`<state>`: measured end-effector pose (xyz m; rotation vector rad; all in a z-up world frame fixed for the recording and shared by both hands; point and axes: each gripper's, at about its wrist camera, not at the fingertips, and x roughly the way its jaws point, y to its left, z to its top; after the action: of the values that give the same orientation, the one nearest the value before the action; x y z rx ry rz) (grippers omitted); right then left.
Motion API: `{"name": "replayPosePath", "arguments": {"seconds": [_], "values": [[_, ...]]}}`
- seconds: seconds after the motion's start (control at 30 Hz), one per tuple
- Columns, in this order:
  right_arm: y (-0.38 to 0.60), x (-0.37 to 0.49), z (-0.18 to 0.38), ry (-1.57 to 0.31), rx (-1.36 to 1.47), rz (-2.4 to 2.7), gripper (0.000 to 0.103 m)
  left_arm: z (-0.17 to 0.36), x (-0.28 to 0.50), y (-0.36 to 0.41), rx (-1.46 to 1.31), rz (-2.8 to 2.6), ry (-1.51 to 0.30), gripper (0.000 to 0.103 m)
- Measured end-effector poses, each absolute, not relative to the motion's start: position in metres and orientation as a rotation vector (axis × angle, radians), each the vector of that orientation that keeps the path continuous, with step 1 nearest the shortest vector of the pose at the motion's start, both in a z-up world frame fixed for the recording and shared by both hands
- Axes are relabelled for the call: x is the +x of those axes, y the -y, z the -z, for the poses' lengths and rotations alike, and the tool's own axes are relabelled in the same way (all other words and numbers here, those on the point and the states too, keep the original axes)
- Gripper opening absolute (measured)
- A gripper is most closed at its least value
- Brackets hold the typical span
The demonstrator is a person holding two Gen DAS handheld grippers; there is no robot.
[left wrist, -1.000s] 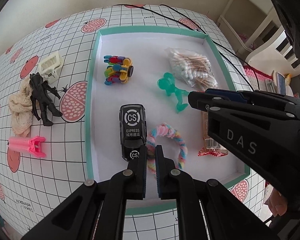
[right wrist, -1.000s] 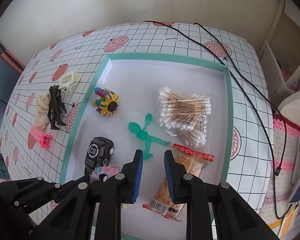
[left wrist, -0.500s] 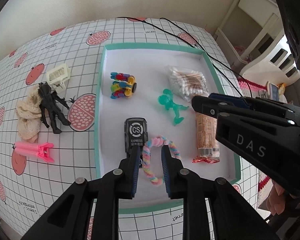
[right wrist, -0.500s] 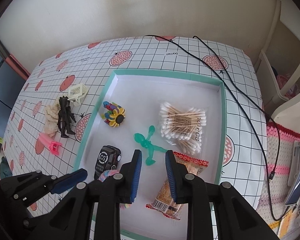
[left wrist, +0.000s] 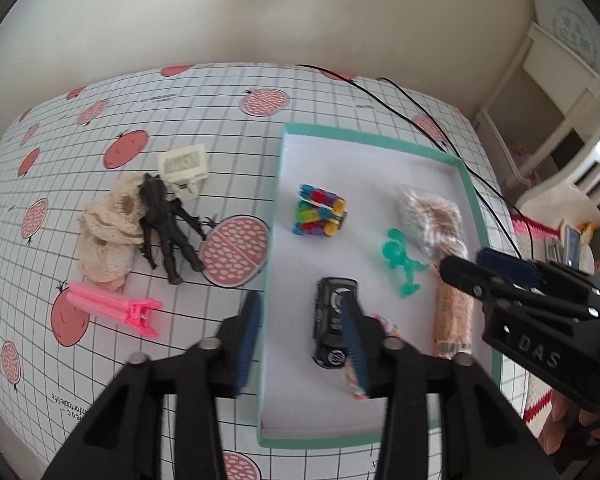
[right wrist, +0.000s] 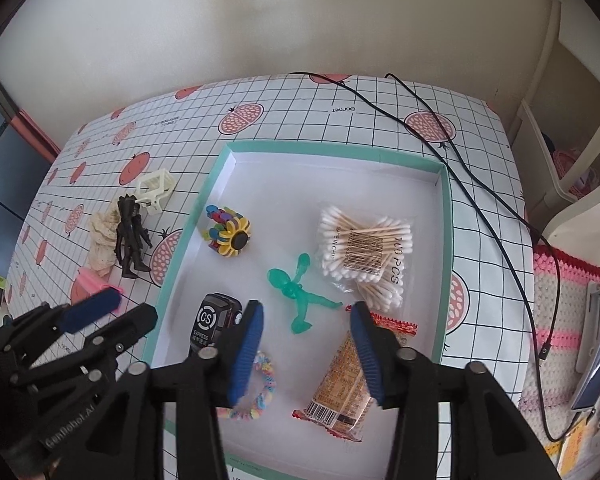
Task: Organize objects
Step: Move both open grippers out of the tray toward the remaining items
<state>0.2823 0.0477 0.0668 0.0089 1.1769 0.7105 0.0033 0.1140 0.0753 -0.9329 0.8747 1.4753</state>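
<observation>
A teal-rimmed white tray (left wrist: 374,139) (right wrist: 332,148) holds a black toy car (left wrist: 332,312) (right wrist: 214,318), a green figure (left wrist: 402,264) (right wrist: 298,294), a colourful block toy (left wrist: 320,216) (right wrist: 228,232), a cotton swab bag (right wrist: 366,246), a snack packet (right wrist: 346,376) and a pastel braided ring (right wrist: 256,388). Left of the tray lie a black monster figure (left wrist: 166,226), a cream lace cloth (left wrist: 108,232), a pink clip (left wrist: 116,308) and a cream plastic piece (left wrist: 184,164). My left gripper (left wrist: 302,344) is open and empty above the tray's left rim. My right gripper (right wrist: 306,354) is open and empty above the tray's front.
A black cable (right wrist: 460,168) runs across the table's back right and down past its edge. A white shelf unit (left wrist: 560,92) stands to the right. A crocheted pink mat (right wrist: 568,304) lies beside the table. A wall is behind.
Both grippers have opened from nearly shut and pulled back and up. The left view has swung left, so the items outside the tray show larger.
</observation>
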Motion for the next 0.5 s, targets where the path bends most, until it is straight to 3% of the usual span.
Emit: {"name": "replayPosePath", "arguments": {"seconds": [0.07, 0.17, 0.3, 0.5], "values": [[-0.048, 0.282, -0.067, -1.174, 0.011, -0.708, 0.064, -0.077, -0.005, -0.114, -0.932, -1.508, -0.865, 0.053], [-0.048, 0.282, -0.067, -1.169, 0.014, -0.71, 0.074, -0.079, -0.015, -0.115, -0.922, -1.55, -0.85, 0.074], [-0.048, 0.283, -0.068, -1.158, 0.021, -0.706, 0.093, -0.082, -0.026, -0.115, -0.93, -1.587, -0.816, 0.09], [-0.048, 0.284, -0.068, -1.153, 0.029, -0.698, 0.103, -0.083, -0.034, -0.115, -0.941, -1.624, -0.79, 0.097]]}}
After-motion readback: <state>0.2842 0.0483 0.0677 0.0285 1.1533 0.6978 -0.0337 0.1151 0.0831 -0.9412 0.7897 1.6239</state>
